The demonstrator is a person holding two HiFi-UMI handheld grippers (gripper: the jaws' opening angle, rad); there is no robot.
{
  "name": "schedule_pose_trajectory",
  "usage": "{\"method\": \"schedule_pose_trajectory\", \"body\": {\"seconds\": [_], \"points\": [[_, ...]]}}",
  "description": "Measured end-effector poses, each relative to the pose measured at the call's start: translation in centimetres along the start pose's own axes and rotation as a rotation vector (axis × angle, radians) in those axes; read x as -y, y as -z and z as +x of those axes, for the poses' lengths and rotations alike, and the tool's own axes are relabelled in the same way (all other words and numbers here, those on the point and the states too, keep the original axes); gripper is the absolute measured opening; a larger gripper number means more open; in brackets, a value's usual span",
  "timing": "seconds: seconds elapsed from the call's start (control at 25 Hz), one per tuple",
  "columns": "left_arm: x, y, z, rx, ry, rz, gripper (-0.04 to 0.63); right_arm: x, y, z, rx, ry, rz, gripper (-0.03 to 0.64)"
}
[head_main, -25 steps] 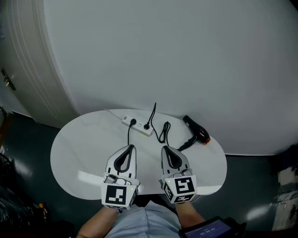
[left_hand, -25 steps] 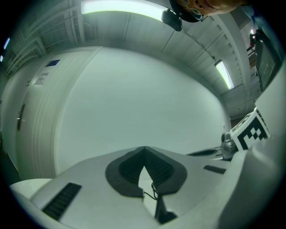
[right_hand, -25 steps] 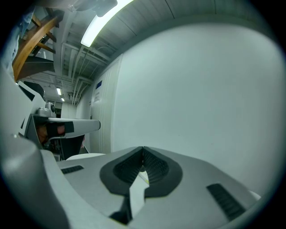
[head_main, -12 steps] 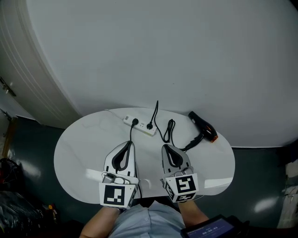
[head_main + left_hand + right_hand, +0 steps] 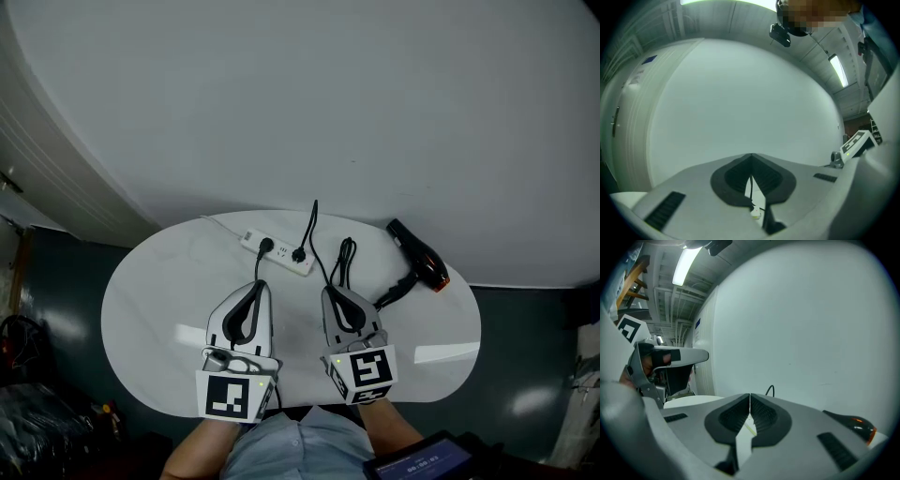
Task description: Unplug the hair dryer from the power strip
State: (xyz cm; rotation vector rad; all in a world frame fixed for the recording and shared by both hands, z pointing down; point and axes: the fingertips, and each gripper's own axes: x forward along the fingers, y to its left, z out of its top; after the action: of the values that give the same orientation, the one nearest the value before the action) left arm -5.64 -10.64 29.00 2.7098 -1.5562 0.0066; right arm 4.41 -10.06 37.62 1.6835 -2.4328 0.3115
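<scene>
A white power strip (image 5: 277,254) lies at the far middle of the oval white table (image 5: 159,309), with two black plugs (image 5: 265,246) in it. The black hair dryer (image 5: 420,263), orange at its nozzle, lies at the far right, and its cord (image 5: 342,259) is bunched between it and the strip. I cannot tell which plug is its own. My left gripper (image 5: 256,285) (image 5: 751,156) is shut and empty, just short of the strip. The right gripper (image 5: 333,292) (image 5: 750,395) is shut and empty beside the cord bunch, with the dryer (image 5: 855,423) to its right.
A curved white wall (image 5: 356,112) rises right behind the table's far edge. One cord arches up against it (image 5: 314,208). Dark floor (image 5: 56,272) surrounds the table. A screen (image 5: 417,461) hangs at the person's lower right.
Both grippers have crept forward over the table toward the power strip and cord. Their jaws stay shut. The strip, plugs and dryer lie as before.
</scene>
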Motion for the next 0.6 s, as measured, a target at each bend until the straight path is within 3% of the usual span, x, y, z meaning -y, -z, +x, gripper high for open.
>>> {"method": "schedule_pose_trajectory", "body": {"seconds": [0.16,0.44,0.6], "points": [[-0.4,1.5,1.8,-0.022,-0.003,0.016,-0.002,0.9,1.5,2.2,-0.039,-0.027,0.008,0.003],[-0.7,5.1,4.4,-0.116,-0.042,-0.083,-0.002,1.9,4.2,5.9,-0.099,-0.068,0.039,0.003],[-0.9,7.4,5.1,-0.166,-0.051,-0.095,-0.002,2.0,6.0,7.6,-0.141,-0.093,0.057,0.003]]}}
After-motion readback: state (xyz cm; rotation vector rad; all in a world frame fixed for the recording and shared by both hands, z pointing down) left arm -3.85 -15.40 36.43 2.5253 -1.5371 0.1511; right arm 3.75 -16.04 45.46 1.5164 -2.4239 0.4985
